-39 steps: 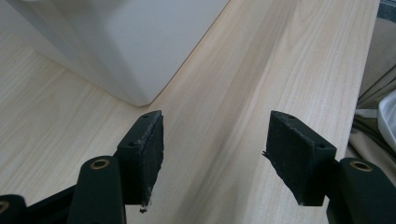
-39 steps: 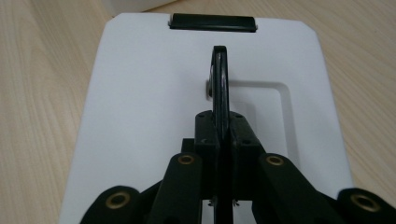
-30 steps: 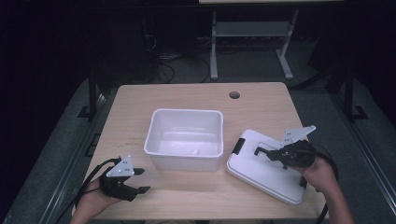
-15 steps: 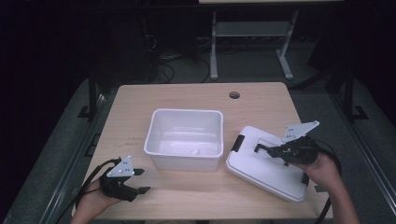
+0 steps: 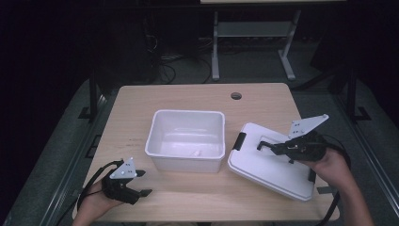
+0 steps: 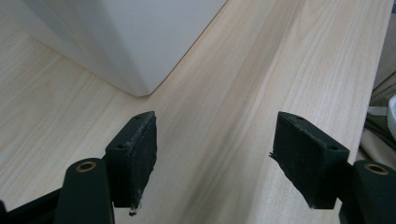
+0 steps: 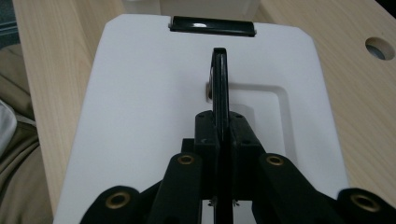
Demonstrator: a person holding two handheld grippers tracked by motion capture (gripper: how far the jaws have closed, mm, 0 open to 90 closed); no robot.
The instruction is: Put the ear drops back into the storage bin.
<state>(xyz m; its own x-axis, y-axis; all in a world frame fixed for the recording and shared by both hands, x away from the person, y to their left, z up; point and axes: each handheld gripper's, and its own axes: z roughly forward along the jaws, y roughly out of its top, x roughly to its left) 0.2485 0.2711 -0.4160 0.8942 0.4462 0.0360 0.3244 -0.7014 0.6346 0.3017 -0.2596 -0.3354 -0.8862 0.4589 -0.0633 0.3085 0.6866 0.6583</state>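
Observation:
A white bin (image 5: 188,112) stands open in the middle of the wooden table; its corner (image 6: 130,37) lies just ahead of my left gripper. To its right lies the white lid (image 5: 268,172), with a black latch (image 7: 212,25) on its far edge. My right gripper (image 5: 261,145) is shut on the lid's thin black handle (image 7: 219,74), which stands upright between the jaws (image 7: 219,126). My left gripper (image 5: 147,182) rests at the table's front left. Its jaws (image 6: 215,163) have just been opening, with only bare wood between the pads.
The table (image 5: 188,94) has a round cable hole (image 5: 236,95) at the back, also at the right of the right gripper view (image 7: 379,48). A metal stand (image 5: 254,33) and cables sit on the dark floor behind. Bare wood lies in front of the bin.
My right gripper has risen a little while still gripping the lid's handle. The left hand has stayed in place.

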